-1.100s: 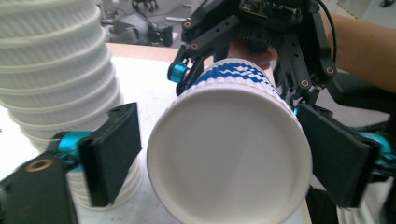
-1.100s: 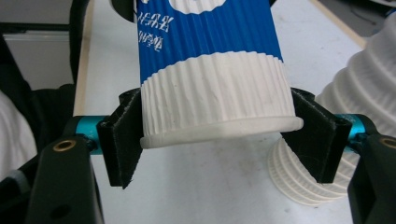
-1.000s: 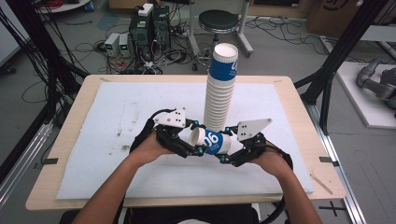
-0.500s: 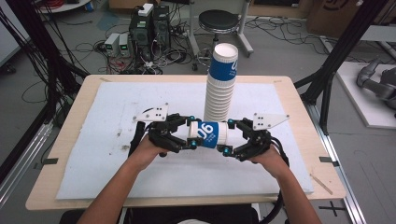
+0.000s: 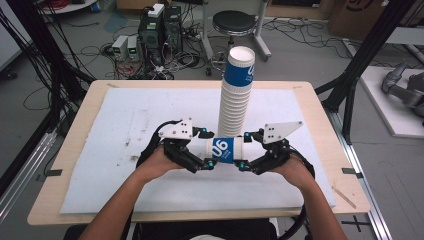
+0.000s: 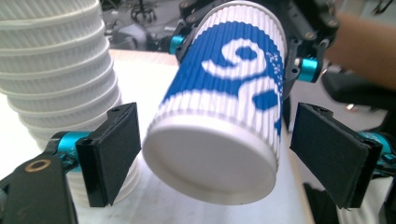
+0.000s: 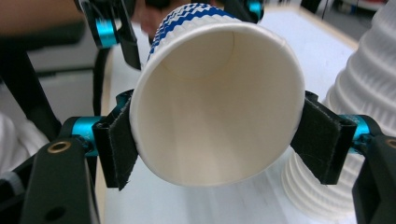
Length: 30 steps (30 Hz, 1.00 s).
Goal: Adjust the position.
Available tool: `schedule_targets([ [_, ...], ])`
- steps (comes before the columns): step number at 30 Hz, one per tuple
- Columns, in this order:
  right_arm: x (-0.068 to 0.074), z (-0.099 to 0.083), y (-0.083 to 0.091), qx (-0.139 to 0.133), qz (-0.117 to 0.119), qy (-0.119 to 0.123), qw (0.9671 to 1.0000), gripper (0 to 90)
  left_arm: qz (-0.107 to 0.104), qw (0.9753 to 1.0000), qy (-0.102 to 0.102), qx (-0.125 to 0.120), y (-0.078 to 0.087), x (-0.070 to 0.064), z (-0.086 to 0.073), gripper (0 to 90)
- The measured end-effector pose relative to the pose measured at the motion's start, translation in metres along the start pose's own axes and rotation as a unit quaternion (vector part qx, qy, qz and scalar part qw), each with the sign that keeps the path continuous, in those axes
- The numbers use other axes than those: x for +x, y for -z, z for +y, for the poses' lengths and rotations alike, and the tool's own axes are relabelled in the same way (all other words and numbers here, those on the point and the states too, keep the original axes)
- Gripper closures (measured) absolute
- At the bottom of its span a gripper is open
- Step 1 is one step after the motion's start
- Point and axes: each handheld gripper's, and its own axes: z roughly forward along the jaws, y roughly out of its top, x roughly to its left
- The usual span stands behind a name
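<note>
Sideways, ribbed blue-and-white cup (image 5: 226,150) clamped by right gripper (image 5: 245,151); left gripper (image 5: 208,149) wide.

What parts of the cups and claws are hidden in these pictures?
- High view: the bottom of the cup stack is hidden behind the sideways blue cup.
- Left gripper view: the stack is cut off by the top and left edges; the cup's open mouth faces away.
- Right gripper view: the cup's printed side barely shows, since its mouth fills the front.
- High view: the pads of the right claw are too small to see.
</note>
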Motion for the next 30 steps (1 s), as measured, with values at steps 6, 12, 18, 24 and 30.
schedule_targets([
  [6,0.001,0.005,-0.002,0.037,0.022,-0.015,0.999,24.0,-0.028,0.9995,-0.006,0.016,-0.008,0.0,-0.004,20.1],
  [12,0.002,0.004,-0.003,0.037,0.031,-0.024,0.9985,20.9,-0.049,0.9985,-0.019,0.017,-0.009,-0.001,-0.01,29.1],
  [18,-0.005,0.004,0.008,-0.097,0.017,-0.092,0.9909,17.9,-0.034,0.9979,0.017,-0.053,-0.002,0.004,-0.016,29.2],
  [24,-0.006,0.002,0.008,-0.121,0.013,-0.103,0.9872,17.8,-0.035,0.9946,0.03,-0.093,0.002,0.006,-0.019,29.3],
  [30,-0.003,0.003,0.005,-0.089,0.013,-0.069,0.9935,24.1,-0.031,0.9984,0.021,-0.044,-0.004,0.002,-0.02,29.8],
])
